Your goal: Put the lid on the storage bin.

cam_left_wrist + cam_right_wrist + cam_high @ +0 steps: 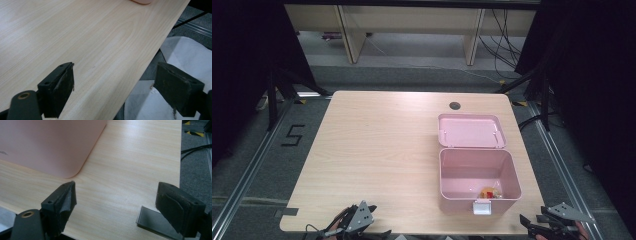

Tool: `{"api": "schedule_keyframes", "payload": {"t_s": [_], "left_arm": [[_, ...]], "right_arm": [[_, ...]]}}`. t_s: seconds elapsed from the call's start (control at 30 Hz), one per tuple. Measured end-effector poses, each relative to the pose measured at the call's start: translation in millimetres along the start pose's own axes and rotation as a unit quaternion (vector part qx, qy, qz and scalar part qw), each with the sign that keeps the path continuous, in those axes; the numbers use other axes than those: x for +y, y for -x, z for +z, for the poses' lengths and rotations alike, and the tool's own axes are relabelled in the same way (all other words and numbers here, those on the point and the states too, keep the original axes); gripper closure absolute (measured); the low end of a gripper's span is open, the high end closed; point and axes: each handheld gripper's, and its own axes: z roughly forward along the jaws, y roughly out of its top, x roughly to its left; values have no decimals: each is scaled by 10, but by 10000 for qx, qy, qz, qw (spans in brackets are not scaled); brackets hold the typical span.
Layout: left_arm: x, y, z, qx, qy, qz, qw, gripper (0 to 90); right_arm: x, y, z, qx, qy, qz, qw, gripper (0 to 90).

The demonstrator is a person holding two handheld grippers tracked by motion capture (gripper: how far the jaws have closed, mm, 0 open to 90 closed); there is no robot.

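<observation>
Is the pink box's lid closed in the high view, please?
No, the lid lies folded back flat on the table behind the open pink box.

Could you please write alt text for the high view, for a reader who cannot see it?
An open pink box sits at the right of a light wooden table, its lid folded back and a small red and yellow thing inside. The left gripper and the right gripper, both open and empty, wait at the near edge.

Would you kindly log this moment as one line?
left gripper: open, empty | right gripper: open, empty | pink box: lid open, small item inside | table
</observation>
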Motion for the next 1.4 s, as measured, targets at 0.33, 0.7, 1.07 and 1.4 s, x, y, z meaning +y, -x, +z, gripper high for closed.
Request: {"api": "schedule_keyframes", "payload": {"t_s": [0.33,0.7,1.07,1.4], "left_arm": [[18,16,17,-73,186,-277,9994,156],[190,-35,62,-128,371,-400,9984,156],[533,-146,154,-225,582,-329,9975,179],[901,-243,258,-409,740,-401,9956,274]], "right_arm": [[-11,11,1,-74,-49,30,10000,186],[-6,13,12,-29,-69,43,10000,191],[-14,9,15,27,-81,135,9999,199],[-17,30,12,-27,-50,-12,10000,199]]}}
